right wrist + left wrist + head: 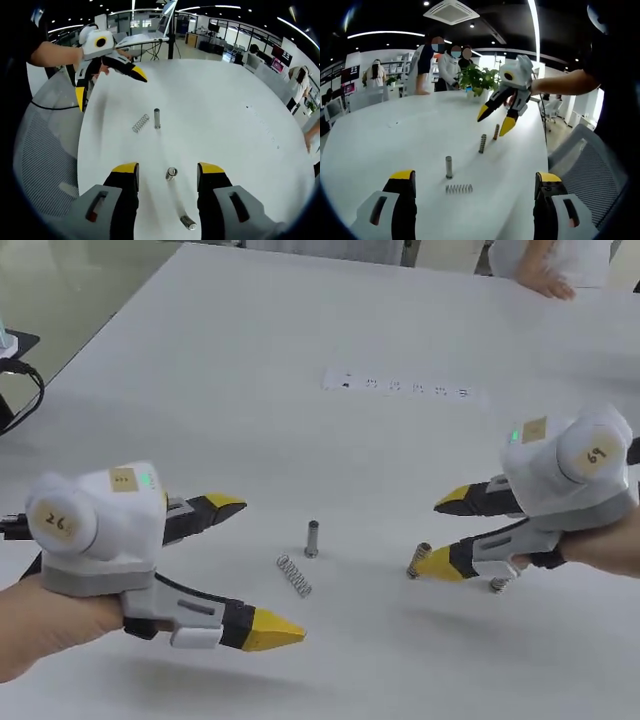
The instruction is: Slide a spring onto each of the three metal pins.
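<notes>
Spring-sleeved grey metal pin [171,173] stands upright between the yellow tips of the right gripper [167,169] in the right gripper view, with bare table showing on each side of it. That gripper's black jaws are spread wide and grip nothing. A second spring-sleeved pin [188,222] stands further back between the same jaws, on the side of the first away from the bare upright grey metal pin [312,538]. In the head view this second one is mostly hidden under the lower jaw.

In the head view, the right gripper is to the right of the bare pin, and its lower yellow tip is just beside the first sleeved pin. Whether tip and spring touch cannot be told.

The left gripper [260,568] is to the left of the bare pin in the head view. Its jaws are also spread wide and hold nothing, and one tip reaches nearly level with the pin.

A loose coiled silver wire spring [294,575] lies on its side on the white tabletop [300,370], near the foot of the bare pin on the person's side and apart from it. In the left gripper view it lies between the bare pin and that gripper's own jaws.

Well beyond the bare pin, a pale strip with small dark marks [400,387] lies flat on the table. In the left gripper view, a green potted plant [477,79] and several standing people [440,65] are past the table's far edge, and a grey mesh chair [580,160] stands off to the right of the pin.
</notes>
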